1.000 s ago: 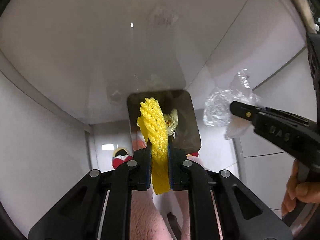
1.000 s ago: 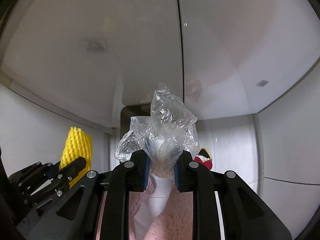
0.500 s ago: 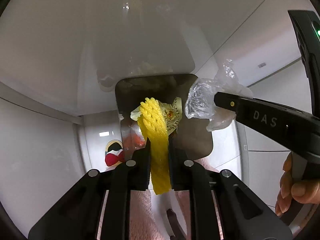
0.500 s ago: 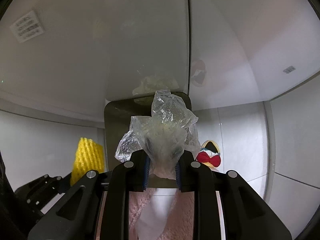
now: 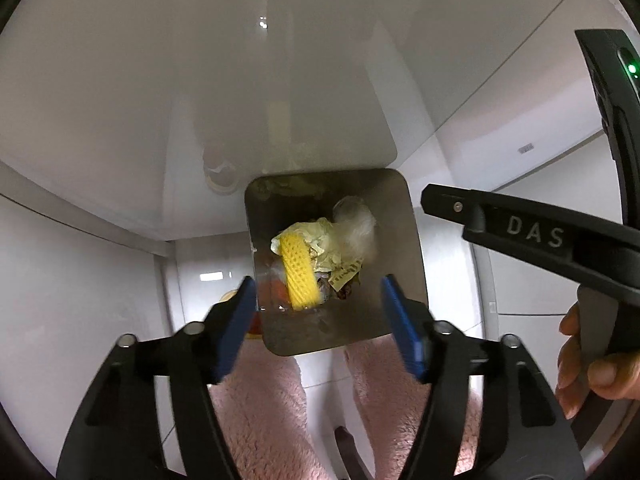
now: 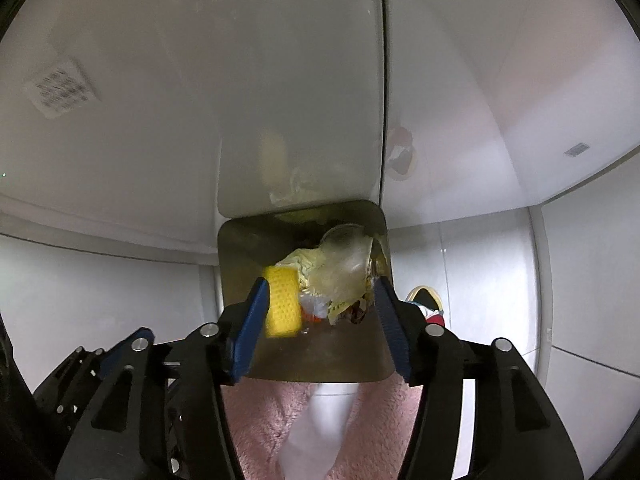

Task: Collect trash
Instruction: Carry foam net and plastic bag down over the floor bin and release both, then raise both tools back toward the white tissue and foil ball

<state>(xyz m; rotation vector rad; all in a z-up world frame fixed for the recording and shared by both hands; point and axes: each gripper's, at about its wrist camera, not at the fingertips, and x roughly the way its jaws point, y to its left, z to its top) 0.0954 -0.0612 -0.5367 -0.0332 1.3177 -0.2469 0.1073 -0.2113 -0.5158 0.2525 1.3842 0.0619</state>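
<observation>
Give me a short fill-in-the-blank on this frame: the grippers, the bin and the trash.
1. Both the left gripper and the right gripper have jaws that are ____.
2. The foam net in the bin is coloured ____.
3. The clear plastic bag lies ____ the bin.
4. The person's legs wear fluffy trousers of ____ colour.

Missing words: open; yellow; inside; pink

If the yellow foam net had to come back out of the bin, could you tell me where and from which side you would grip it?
I would probably pinch the yellow foam net at its upper end, coming straight down through the bin opening. It lies on top of the other trash as a long strip, and its lower end sits deeper among the scraps.
</observation>
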